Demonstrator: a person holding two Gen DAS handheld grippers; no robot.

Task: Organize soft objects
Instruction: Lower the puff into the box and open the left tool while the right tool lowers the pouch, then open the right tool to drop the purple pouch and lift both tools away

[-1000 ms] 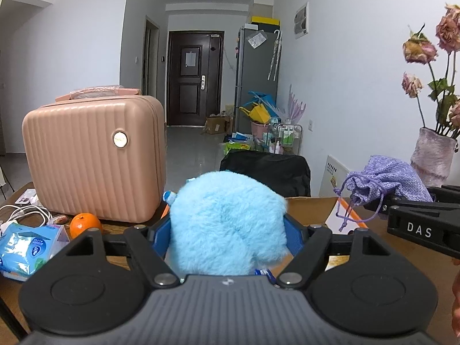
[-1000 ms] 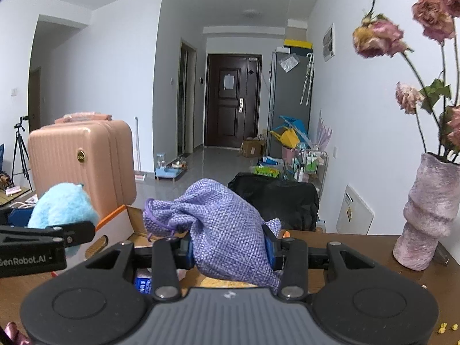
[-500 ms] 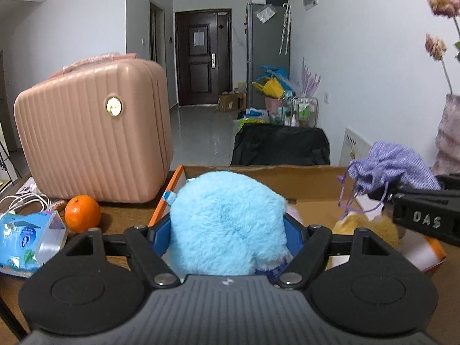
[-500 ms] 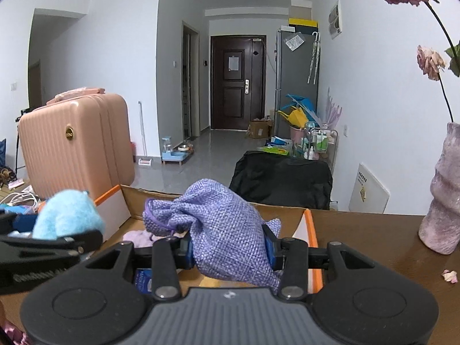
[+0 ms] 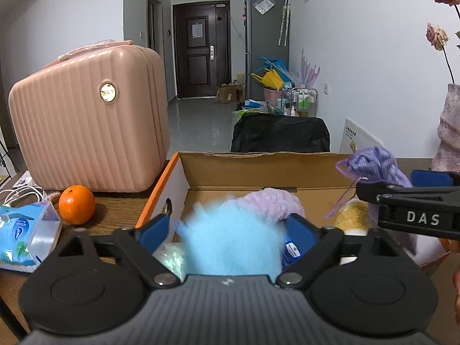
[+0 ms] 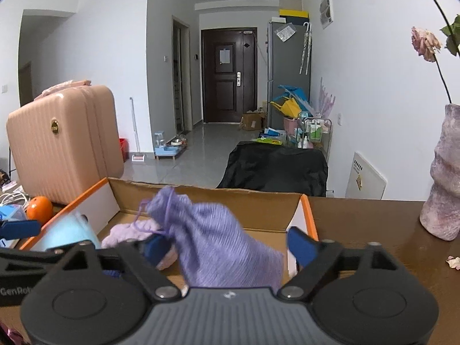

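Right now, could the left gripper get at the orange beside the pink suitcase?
Probably yes. The orange sits in the open on the table, outside the cardboard box. The left gripper is opening around the blue plush, so nothing would stay clamped; it would only swing left over the box wall.

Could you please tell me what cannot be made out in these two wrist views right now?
- Blue plush toy, left wrist view: blurred, its lower part hidden by the left gripper, whose jaws are opening.
- Purple drawstring pouch, right wrist view: blurred, underside hidden by the right gripper, jaws opening.
- Cardboard box floor: covered by soft things.
- Flowers: cut off by the edge.
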